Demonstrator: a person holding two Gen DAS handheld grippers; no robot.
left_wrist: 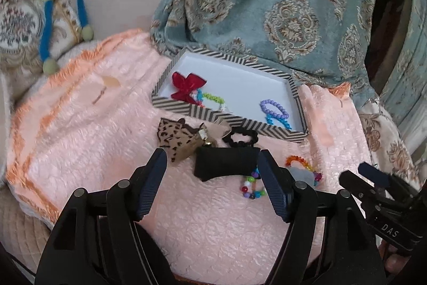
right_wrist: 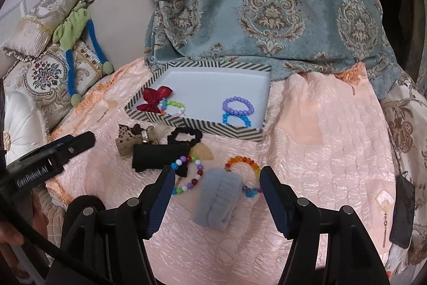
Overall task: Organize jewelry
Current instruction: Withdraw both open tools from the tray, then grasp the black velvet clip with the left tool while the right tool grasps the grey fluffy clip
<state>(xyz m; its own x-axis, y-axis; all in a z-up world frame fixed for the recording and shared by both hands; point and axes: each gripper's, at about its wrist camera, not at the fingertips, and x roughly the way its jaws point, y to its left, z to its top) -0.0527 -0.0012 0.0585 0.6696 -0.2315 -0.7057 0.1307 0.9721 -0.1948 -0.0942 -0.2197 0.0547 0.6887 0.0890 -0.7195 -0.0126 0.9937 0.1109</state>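
Note:
A striped-rim white tray (left_wrist: 226, 119) (right_wrist: 202, 128) holds a red bow (left_wrist: 186, 86) (right_wrist: 153, 98), a green and white bead bracelet (left_wrist: 213, 99), a purple bracelet (left_wrist: 275, 107) (right_wrist: 237, 104) and a blue one (right_wrist: 236, 119). In front lie a leopard bow (left_wrist: 177, 139), a black bow (left_wrist: 226, 162) (right_wrist: 160, 155), a black scrunchie (left_wrist: 240, 138) (right_wrist: 185, 136), a multicolour bead bracelet (right_wrist: 188, 172), a rainbow bracelet (right_wrist: 244, 163) and a grey fuzzy clip (right_wrist: 217, 200). My left gripper (left_wrist: 213, 164) is open just before the black bow. My right gripper (right_wrist: 217, 184) is open around the grey clip.
Everything lies on a peach quilted cloth (left_wrist: 93, 138) (right_wrist: 320, 151). A teal damask blanket (left_wrist: 280, 4) rises behind the tray. Patterned cushions and a green and blue cloth toy (right_wrist: 77, 44) sit at the left. A dark phone (right_wrist: 403, 210) lies at the right edge.

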